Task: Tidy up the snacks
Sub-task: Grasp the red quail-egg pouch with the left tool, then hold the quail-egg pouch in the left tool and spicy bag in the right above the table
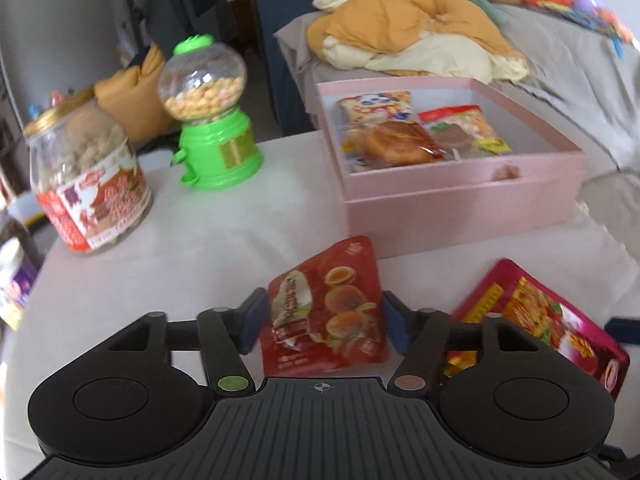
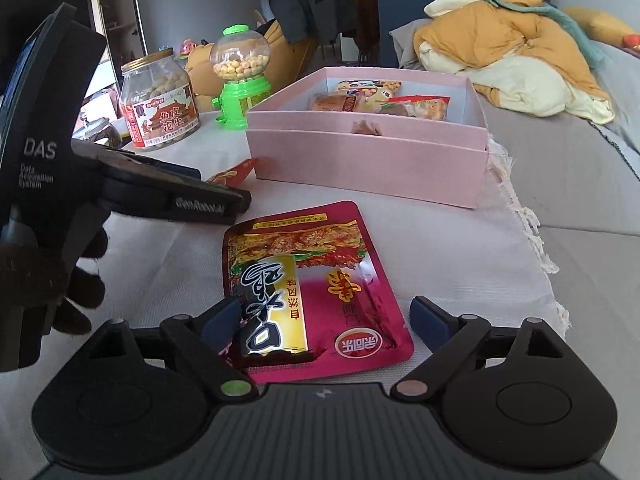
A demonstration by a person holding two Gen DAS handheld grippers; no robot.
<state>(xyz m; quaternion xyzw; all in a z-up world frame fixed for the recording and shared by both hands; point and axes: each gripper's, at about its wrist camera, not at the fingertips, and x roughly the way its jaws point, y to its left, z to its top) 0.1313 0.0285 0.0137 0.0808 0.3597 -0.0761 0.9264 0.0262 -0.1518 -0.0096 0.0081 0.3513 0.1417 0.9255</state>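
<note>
A red snack packet with pastry pictures (image 1: 326, 308) sits between the pads of my left gripper (image 1: 324, 322); the jaws close on its two sides and its far end tilts up off the cloth. A magenta snack packet (image 2: 308, 292) lies flat between the open jaws of my right gripper (image 2: 324, 320); it also shows in the left wrist view (image 1: 548, 320). An open pink box (image 1: 460, 192) behind holds several wrapped snacks (image 1: 400, 136). The left gripper shows from the side in the right wrist view (image 2: 224, 200), with the red packet's tip (image 2: 234, 172) beyond it.
A peanut jar with a gold lid (image 1: 86, 184) and a green gumball dispenser (image 1: 212, 120) stand at the back left of the white cloth (image 1: 240, 216). A yellow duvet (image 1: 404, 28) lies on the grey bed behind. The cloth's fringed edge (image 2: 532, 232) runs along the right.
</note>
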